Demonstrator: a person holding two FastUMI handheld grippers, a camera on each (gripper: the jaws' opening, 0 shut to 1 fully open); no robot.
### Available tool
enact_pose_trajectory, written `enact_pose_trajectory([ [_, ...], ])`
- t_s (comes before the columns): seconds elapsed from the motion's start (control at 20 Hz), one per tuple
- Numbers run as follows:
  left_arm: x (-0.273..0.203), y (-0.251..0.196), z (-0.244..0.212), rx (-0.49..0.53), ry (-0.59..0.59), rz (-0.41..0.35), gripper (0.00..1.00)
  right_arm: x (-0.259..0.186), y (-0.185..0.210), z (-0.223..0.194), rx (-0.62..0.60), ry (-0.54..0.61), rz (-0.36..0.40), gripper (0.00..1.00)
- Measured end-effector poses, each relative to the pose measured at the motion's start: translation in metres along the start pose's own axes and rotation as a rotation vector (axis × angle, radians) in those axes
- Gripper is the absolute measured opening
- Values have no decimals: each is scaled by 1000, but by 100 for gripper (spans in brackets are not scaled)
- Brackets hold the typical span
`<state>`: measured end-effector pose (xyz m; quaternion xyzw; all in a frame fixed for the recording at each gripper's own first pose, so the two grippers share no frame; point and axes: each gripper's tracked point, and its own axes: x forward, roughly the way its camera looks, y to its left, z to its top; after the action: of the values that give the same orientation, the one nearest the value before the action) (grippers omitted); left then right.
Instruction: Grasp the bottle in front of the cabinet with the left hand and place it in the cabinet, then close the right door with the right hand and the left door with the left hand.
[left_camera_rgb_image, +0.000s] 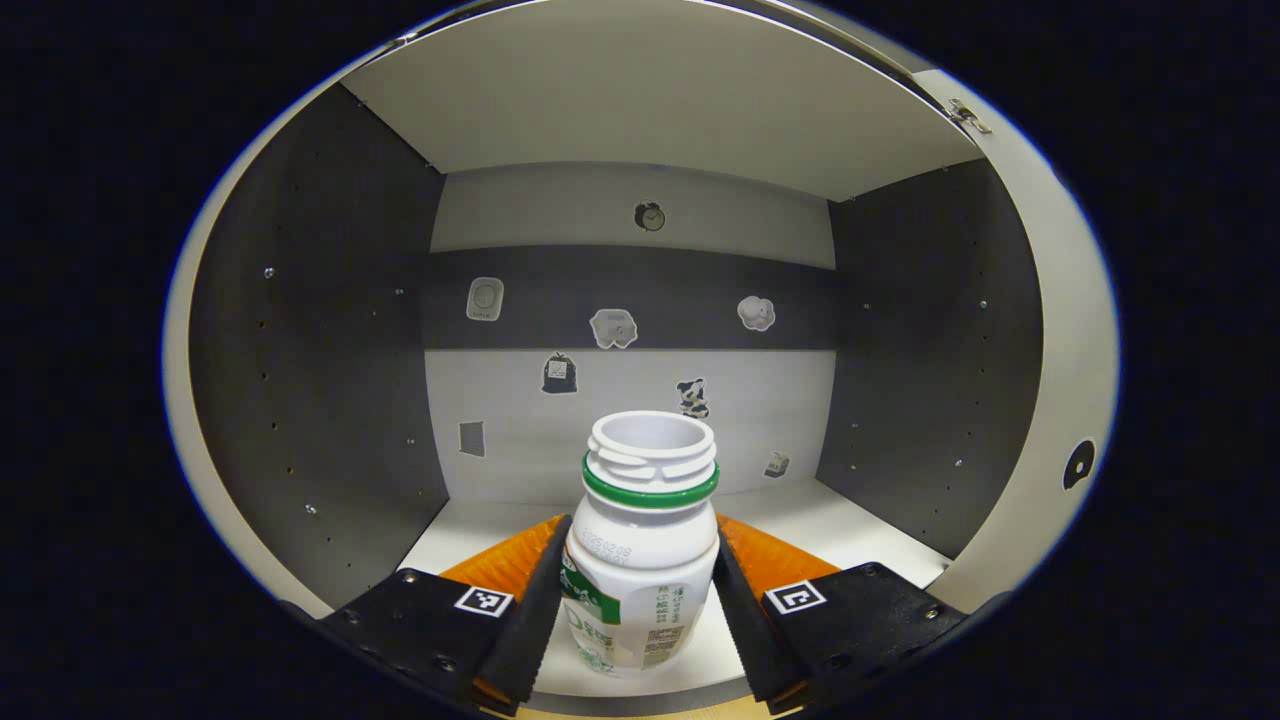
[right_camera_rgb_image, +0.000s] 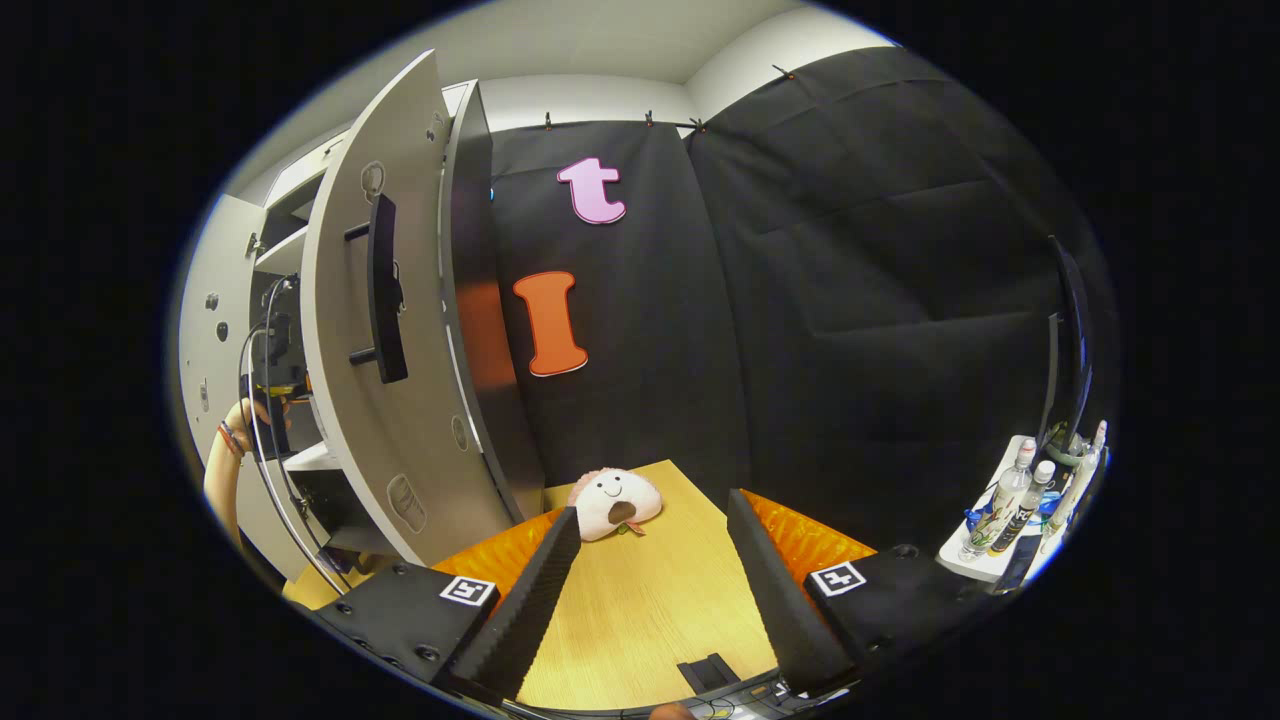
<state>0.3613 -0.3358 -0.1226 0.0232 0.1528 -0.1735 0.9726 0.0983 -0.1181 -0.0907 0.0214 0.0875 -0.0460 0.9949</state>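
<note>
A white bottle (left_camera_rgb_image: 640, 570) with a green neck ring and no cap stands upright just inside the cabinet (left_camera_rgb_image: 320, 380), low over its pale floor. My left gripper (left_camera_rgb_image: 640, 530) is shut on it, both fingers pressing its sides. In the right gripper view, the cabinet's right door (right_camera_rgb_image: 400, 420) stands swung open at the left, its black handle (right_camera_rgb_image: 380, 290) facing me. My right gripper (right_camera_rgb_image: 652, 510) hangs open over the wooden table (right_camera_rgb_image: 640, 610), holding nothing. A person's hand (right_camera_rgb_image: 225, 450) reaches into the cabinet behind that door.
Small stickers dot the cabinet's back wall (left_camera_rgb_image: 630, 330). A pale door edge (left_camera_rgb_image: 1060, 380) curves along the right. A white plush toy (right_camera_rgb_image: 620, 500) lies on the table beyond my right fingers. A white tray with several bottles (right_camera_rgb_image: 1010, 500) sits far right.
</note>
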Motion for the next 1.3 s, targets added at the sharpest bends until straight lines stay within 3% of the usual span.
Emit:
enact_pose_trajectory([
  [0.25,0,4,-2,7,10,20,80,1,4,-4,-2,10,8,98],
  [0.45,-2,7,-1,-2,3,33,89,-4,3,-5,1,10,4,98],
  [0.7,-19,6,12,-11,-32,35,91,-8,-2,-6,3,4,-7,98],
  [1.0,-71,15,30,-17,-86,42,95,-17,0,-5,-6,-3,-5,98],
  [1.05,-81,17,32,-15,-93,45,95,-19,0,-4,-11,-8,-10,93],
  [1.1,-94,18,33,-16,-100,44,95,-21,0,-3,-14,-12,-13,98],
  [1.3,-147,21,37,-24,-141,25,95,-27,8,1,-29,-29,1,98],
])
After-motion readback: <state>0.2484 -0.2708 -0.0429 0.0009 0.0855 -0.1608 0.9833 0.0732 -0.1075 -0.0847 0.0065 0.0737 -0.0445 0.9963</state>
